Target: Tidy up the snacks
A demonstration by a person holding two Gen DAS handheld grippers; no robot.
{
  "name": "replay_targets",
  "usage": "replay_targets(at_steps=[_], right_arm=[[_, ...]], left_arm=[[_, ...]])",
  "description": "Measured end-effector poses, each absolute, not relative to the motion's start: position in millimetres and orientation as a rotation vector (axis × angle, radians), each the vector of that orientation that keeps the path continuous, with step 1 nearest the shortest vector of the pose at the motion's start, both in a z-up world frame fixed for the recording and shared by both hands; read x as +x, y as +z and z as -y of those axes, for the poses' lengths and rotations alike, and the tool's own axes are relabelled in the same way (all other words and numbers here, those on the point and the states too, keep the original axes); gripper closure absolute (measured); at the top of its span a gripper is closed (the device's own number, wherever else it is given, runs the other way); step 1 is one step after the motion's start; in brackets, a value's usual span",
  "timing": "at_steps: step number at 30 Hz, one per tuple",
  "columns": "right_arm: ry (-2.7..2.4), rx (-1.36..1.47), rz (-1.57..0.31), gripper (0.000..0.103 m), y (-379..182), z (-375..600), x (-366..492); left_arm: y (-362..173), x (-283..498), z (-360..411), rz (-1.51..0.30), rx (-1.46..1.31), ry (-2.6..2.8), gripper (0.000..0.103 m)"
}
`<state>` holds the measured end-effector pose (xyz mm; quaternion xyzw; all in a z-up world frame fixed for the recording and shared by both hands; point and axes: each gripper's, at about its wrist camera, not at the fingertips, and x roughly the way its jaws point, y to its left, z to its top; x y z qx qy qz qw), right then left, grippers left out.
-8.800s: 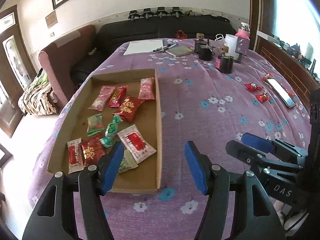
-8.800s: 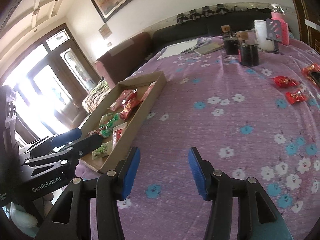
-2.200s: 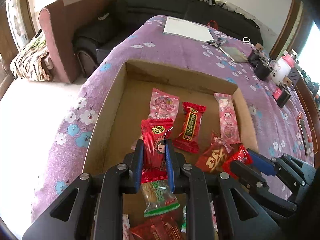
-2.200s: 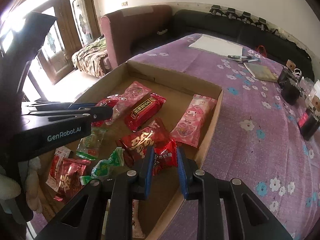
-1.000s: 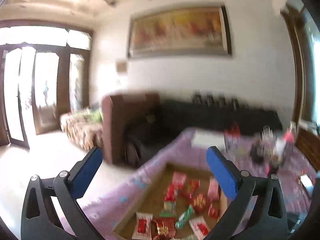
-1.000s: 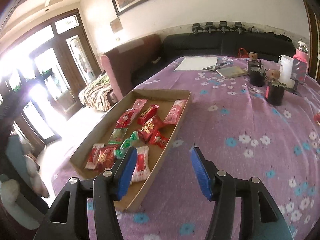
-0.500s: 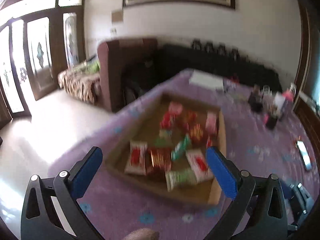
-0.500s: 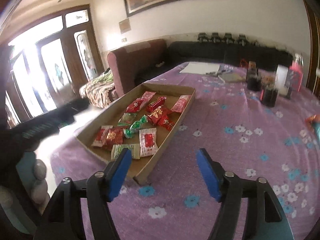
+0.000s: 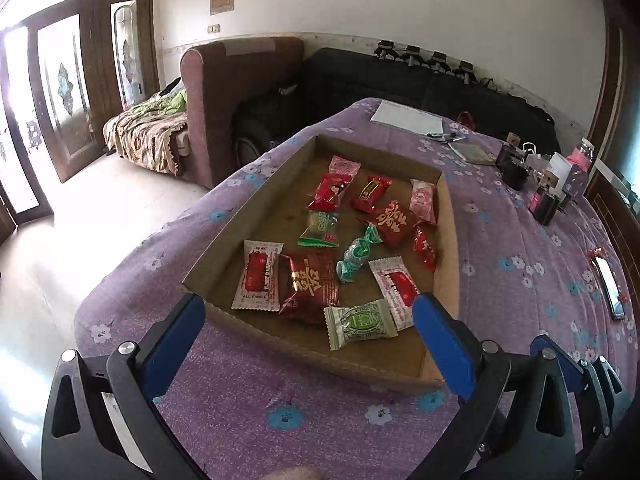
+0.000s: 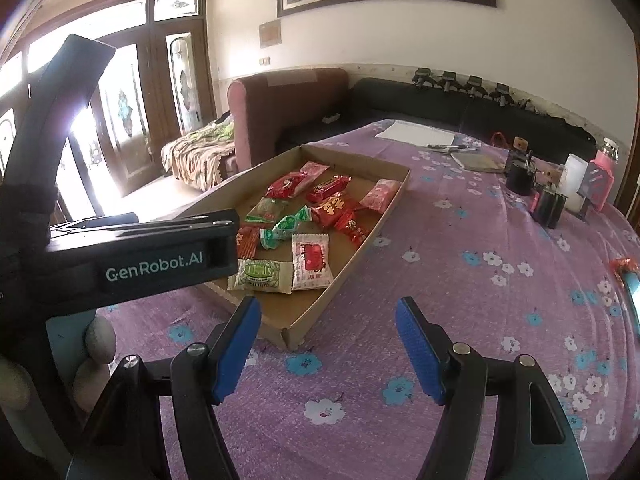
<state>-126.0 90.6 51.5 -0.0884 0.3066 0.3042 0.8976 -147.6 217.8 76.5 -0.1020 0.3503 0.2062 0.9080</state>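
Note:
A shallow cardboard tray (image 9: 447, 216) lies on the purple flowered tablecloth and holds several wrapped snacks: red packs (image 9: 310, 280), a green twist candy (image 9: 358, 252), a pale green pack (image 9: 360, 322), pink packs (image 9: 422, 200). The tray also shows in the right wrist view (image 10: 394, 196). My left gripper (image 9: 308, 344) is open wide and empty, held back above the tray's near edge. My right gripper (image 10: 328, 344) is open and empty over the cloth, right of the tray's near corner. The left tool's body (image 10: 132, 256) hides the tray's left part there.
A phone (image 9: 610, 286) and a red snack (image 9: 597, 252) lie at the table's right edge. Dark jars (image 9: 512, 164), a white cup and a pink bottle (image 10: 602, 176) stand far right. Papers (image 9: 406, 118) and pens lie at the back. Armchair and black sofa stand behind.
Both grippers have let go of the red snacks, opened and pulled back from the tray. The left view has swung down and steadied above the tray's near edge.

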Motion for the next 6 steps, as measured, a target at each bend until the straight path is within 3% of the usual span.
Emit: replay_targets(at_steps=[6], right_arm=[[0.636, -0.184, -0.652, 0.031, 48.0, -94.0, -122.6]], left_arm=[[75.5, -146.8, -220.1, -0.736, -0.218, 0.42, 0.0]])
